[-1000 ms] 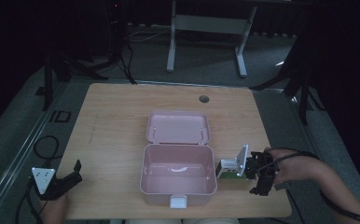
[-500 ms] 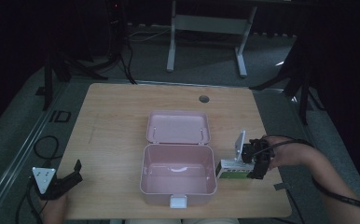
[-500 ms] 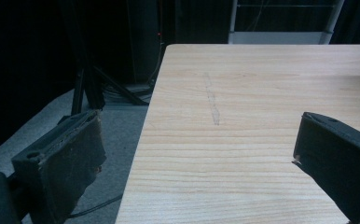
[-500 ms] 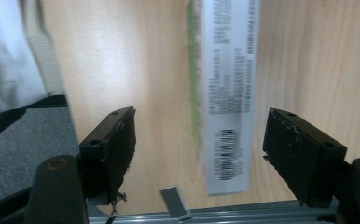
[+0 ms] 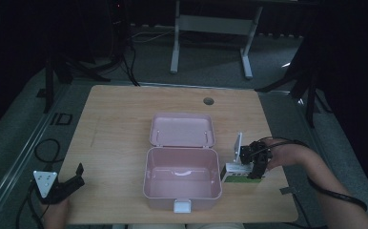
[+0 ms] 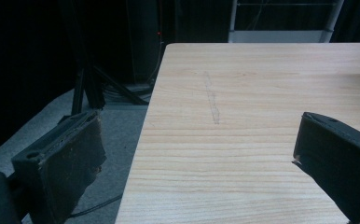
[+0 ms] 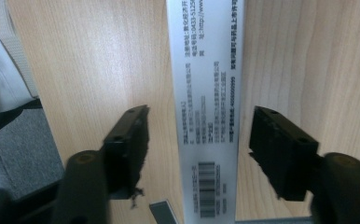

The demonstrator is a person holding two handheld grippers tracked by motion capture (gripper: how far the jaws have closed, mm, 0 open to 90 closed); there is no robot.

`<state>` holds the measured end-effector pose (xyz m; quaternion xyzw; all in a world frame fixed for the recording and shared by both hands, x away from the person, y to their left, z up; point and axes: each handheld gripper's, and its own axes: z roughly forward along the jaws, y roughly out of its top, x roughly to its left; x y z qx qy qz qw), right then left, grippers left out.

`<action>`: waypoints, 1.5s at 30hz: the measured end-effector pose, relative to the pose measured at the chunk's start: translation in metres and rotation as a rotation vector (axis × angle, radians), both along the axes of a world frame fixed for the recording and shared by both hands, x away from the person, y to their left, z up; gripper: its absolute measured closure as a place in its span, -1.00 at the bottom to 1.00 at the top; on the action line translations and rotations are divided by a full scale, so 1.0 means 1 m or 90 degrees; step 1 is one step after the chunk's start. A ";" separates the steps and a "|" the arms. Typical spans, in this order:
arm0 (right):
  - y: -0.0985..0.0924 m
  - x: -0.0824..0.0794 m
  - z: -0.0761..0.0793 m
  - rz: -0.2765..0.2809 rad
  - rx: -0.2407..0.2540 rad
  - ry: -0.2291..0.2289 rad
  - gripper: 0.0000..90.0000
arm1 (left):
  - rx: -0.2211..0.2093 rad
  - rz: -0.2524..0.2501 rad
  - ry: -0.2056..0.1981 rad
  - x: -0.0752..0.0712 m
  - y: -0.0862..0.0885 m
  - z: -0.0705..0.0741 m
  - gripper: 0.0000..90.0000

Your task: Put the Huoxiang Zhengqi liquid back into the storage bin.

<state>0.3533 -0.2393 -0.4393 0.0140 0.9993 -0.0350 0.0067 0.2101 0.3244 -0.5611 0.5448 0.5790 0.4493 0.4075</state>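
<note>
Right gripper [image 7: 199,140] lower, fingers [image 7: 131,135] astride box [image 7: 208,93].

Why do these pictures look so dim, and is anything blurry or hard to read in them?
High view: the room behind is nearly black, only the table and pink box are lit, softly and without glare. Left gripper view: the dark jaws up close look soft, the wood grain sharper. Right gripper view: the white carton between the jaws is bright, its small print and barcode slightly blurred.
</note>
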 end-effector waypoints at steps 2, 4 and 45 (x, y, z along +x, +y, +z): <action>0.001 0.001 -0.003 -0.001 0.004 0.006 -0.14 | 0.000 0.000 0.001 0.000 0.000 0.000 -0.95; 0.002 0.002 -0.007 -0.003 0.007 0.009 -0.11 | 0.001 0.000 0.001 0.000 0.000 0.000 -0.95; 0.011 -0.010 0.000 0.008 -0.033 0.019 0.38 | 0.001 0.003 0.003 0.000 0.000 0.000 -0.95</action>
